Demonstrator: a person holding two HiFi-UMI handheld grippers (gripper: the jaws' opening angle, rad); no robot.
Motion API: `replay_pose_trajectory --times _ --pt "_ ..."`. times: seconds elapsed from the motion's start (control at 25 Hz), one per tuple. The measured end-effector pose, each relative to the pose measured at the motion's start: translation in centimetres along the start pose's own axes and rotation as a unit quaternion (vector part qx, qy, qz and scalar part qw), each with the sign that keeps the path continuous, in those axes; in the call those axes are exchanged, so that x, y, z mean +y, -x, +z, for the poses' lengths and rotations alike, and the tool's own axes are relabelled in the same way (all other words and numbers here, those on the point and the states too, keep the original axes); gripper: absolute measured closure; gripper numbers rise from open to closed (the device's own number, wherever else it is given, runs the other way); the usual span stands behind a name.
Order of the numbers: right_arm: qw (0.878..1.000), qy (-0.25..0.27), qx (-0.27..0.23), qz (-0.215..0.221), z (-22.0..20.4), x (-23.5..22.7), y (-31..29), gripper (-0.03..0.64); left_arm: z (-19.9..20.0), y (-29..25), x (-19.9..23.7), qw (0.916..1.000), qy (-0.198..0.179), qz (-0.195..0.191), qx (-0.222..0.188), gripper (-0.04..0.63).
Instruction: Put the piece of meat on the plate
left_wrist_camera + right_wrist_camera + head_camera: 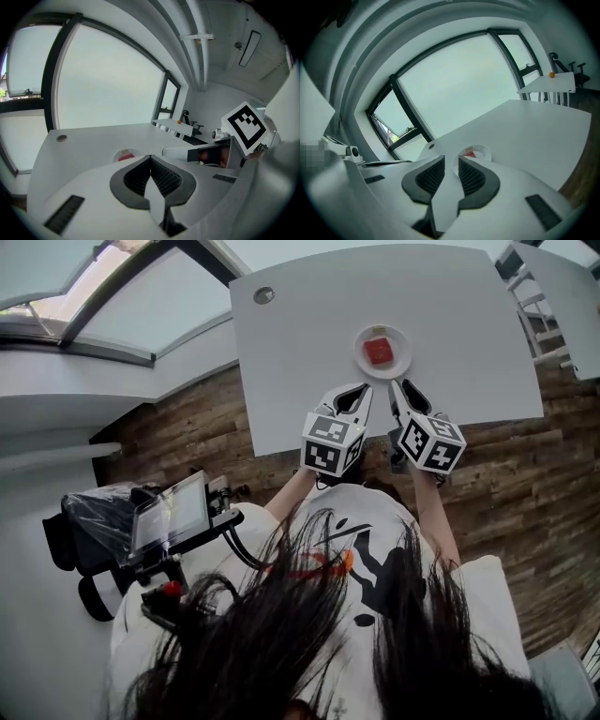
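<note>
Bright, even daylight from large windows (108,79), soft faint shadows, strong fisheye bending with dark vignetted corners, near gripper surfaces blurred

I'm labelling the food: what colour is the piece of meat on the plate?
The meat is red, clearest in head view.

One white table (309,343) bears one round white plate (361,345) just ahead of the jaws, and one red piece of meat (379,350) lies on it. There are two handheld grippers, the left gripper (359,390) and the right gripper (400,387). One round grommet (264,295) lies well beyond the left jaws.
</note>
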State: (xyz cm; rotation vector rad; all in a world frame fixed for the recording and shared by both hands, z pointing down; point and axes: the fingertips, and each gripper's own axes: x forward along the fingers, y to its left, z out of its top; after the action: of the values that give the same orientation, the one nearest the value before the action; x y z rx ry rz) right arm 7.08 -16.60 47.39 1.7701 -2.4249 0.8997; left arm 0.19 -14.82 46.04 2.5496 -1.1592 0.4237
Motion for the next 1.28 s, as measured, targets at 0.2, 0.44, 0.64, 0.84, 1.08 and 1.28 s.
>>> replay_pose_trajectory --times 0.2,0.44,0.64,0.84,1.08,1.28 --pt "1.000 -0.009 0.003 0.011 0.1 1.2 0.7 0.535 -0.1 0.0 -0.5 1.0000 0.006 -0.006 0.001 0.589" --pt "0.999 -0.019 0.027 0.029 -0.6 2.5 0.7 0.535 -1.3 0.7 -0.3 0.9992 0.037 0.002 0.013 0.589" --pt "0.999 -0.036 0.030 0.011 -2.7 2.0 1.6 0.534 -3.3 1.2 -0.9 0.9988 0.033 -0.015 0.032 0.589" --pt "0.998 -0.053 0.043 0.012 -4.1 1.7 1.3 0.534 -4.1 1.8 -0.2 0.9983 0.037 0.000 0.046 0.589" --pt "0.996 -0.069 0.049 0.009 -4.4 1.4 0.9 0.534 -4.8 2.5 0.5 0.9969 0.039 0.017 0.066 0.589" --pt "0.995 -0.081 0.055 0.008 -5.3 1.7 1.1 0.534 -5.9 3.4 1.3 0.9953 0.045 0.030 0.080 0.589"
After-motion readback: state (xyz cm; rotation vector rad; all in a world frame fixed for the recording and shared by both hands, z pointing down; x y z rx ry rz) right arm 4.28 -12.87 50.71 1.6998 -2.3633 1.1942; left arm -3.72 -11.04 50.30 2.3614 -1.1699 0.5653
